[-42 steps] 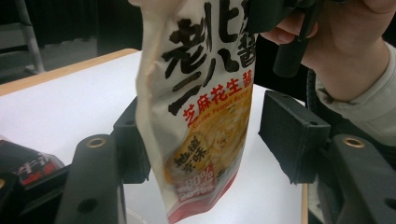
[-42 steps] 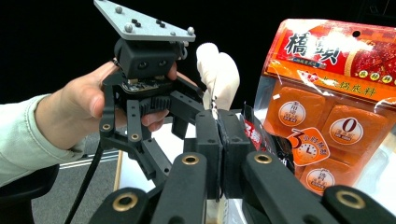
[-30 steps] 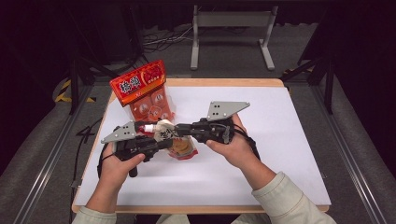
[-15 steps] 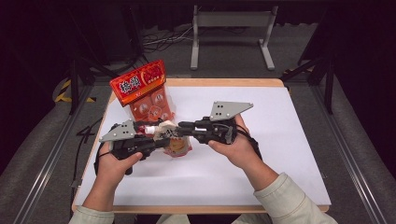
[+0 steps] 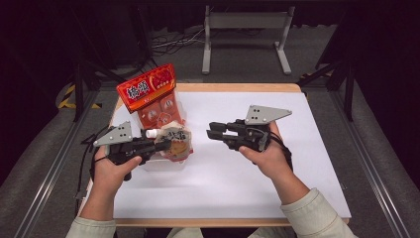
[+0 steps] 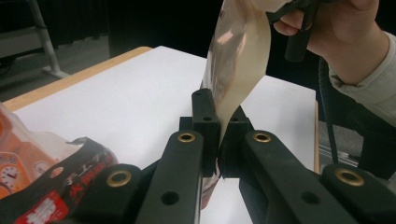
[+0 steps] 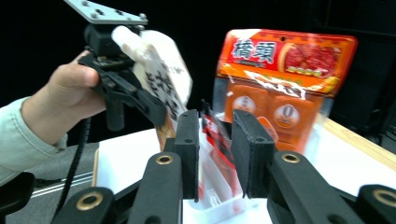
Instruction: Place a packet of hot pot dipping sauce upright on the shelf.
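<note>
the left gripper (image 5: pixel 161 145) pinches a spouted sauce pouch (image 5: pixel 176 141) between its pressed-together jaws. the right gripper (image 5: pixel 214 130), just beside the pouch, has just been opening, its spread jaws holding nothing. behind the left gripper stands an orange packet (image 5: pixel 151 96).

A small spouted pouch (image 5: pixel 174 142), pale with dark print and a white cap, is pinched at its edge in the left tool (image 5: pixel 159 145), lifted just above a clear tray (image 5: pixel 163 163).

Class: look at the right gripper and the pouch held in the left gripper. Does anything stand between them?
Nothing visible does. The right gripper, jaws just opening, faces the pouch in the left gripper across bare table.
</note>
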The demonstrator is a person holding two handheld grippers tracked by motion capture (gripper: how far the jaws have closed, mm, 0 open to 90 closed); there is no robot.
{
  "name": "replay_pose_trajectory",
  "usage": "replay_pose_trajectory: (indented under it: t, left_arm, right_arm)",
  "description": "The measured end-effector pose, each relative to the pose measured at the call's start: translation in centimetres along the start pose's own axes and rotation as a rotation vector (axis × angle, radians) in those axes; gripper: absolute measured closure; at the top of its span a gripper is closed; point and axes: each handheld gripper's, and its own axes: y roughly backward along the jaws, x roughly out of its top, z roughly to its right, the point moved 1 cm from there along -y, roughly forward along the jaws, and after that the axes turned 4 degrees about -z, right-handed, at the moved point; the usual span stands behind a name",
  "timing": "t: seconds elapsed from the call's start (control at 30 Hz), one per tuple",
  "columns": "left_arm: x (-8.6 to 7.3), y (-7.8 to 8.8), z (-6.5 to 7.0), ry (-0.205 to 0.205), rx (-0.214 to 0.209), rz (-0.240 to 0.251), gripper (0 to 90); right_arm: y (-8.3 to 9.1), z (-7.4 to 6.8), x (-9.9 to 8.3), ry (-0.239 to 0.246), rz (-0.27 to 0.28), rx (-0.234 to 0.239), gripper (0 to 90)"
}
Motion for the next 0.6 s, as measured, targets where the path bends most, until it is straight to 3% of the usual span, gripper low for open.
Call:
replay_pose_trajectory:
  t: [0.3, 0.6]
  left_arm:
    - [-0.3, 1.0, -0.6, 0.012, 0.036, 0.005, 88.2]
    - [-0.4, 1.6, -1.0, 0.012, 0.062, 0.007, 88.4]
  right_arm:
    - [2.7, 1.4, -0.9, -0.019, 0.001, -0.079, 71.1]
    - [6.3, 2.9, -1.7, -0.033, 0.019, -0.200, 70.7]
